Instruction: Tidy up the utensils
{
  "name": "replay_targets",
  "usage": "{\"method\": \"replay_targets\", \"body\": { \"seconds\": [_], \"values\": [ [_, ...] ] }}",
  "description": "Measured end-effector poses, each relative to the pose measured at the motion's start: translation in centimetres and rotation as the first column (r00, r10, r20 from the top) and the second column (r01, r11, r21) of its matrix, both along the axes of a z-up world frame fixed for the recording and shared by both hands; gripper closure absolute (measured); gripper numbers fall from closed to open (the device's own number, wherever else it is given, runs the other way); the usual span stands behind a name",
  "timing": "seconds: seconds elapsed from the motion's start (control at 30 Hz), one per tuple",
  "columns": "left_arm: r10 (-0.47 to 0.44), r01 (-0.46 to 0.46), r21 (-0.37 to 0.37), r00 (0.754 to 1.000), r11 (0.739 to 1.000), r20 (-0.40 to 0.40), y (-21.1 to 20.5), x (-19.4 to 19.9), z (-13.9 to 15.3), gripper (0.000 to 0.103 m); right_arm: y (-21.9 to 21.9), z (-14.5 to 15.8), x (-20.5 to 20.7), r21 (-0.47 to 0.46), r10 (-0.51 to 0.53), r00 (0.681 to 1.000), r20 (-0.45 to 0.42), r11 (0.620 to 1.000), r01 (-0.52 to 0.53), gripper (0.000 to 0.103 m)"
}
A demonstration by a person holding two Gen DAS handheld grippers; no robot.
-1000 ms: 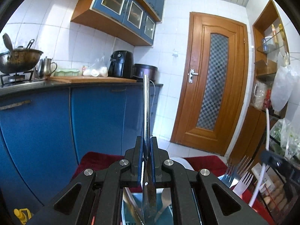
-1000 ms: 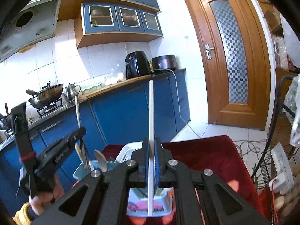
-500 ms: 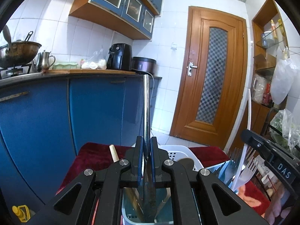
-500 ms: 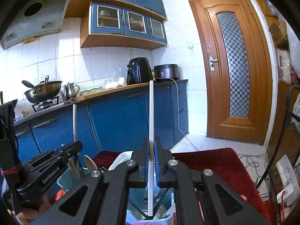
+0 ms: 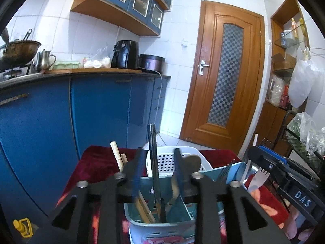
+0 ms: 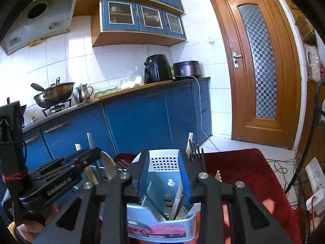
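My left gripper hangs over a grey-blue utensil holder, its jaws opening. A metal utensil handle stands upright between them, free of both pads, its lower end in the holder beside wooden chopsticks. My right gripper is over a light blue holder, its jaws also opening. A white utensil rests in that holder and leans right, clear of the pads. Each view shows the other gripper alongside: the right gripper, the left gripper.
A white perforated basket stands behind the holders on a dark red cloth. A white plastic fork and a metal fork stick up at the right. Blue cabinets lie ahead, a wire rack at the right.
Both grippers have gone from shut to open. The metal utensil slid down into the holder. The white utensil dropped into its holder and tipped to the right.
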State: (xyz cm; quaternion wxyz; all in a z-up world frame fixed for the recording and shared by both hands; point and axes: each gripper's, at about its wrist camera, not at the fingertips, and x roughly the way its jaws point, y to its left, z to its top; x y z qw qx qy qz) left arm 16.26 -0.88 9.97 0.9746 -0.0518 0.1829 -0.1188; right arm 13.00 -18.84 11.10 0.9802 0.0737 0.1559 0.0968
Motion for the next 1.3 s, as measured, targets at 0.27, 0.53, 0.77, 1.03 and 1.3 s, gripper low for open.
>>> {"method": "replay_targets", "body": {
  "seconds": [0.27,0.53,0.77,1.03,1.3],
  "values": [
    [-0.002,0.002,0.017,1.000,1.000,0.022,0.0,-3.0,1.9,0.051,0.1,1.6,-3.4,0.017,0.016,0.999,0.032,1.000,-0.017,0.056],
    [0.009,-0.009,0.032,1.000,0.999,-0.006,0.7,-7.1,2.3,0.042,0.1,0.9,-6.3,0.010,0.009,1.000,0.011,1.000,-0.009,0.048],
    [0.045,-0.043,0.040,0.997,0.998,-0.055,1.6,-9.8,0.6,0.036,0.3,-0.7,-9.2,-0.001,-0.007,1.000,-0.025,1.000,0.007,0.037],
    [0.072,-0.065,0.068,0.992,0.996,-0.102,2.0,-12.0,-1.8,0.036,0.6,-2.9,-11.9,-0.037,-0.042,0.998,-0.041,0.998,0.041,0.014],
    [0.073,-0.063,0.080,0.989,0.995,-0.127,2.1,-12.6,-3.5,0.036,0.3,-5.4,-12.6,-0.025,-0.059,0.993,-0.099,0.998,0.057,0.013]
  ]
}}
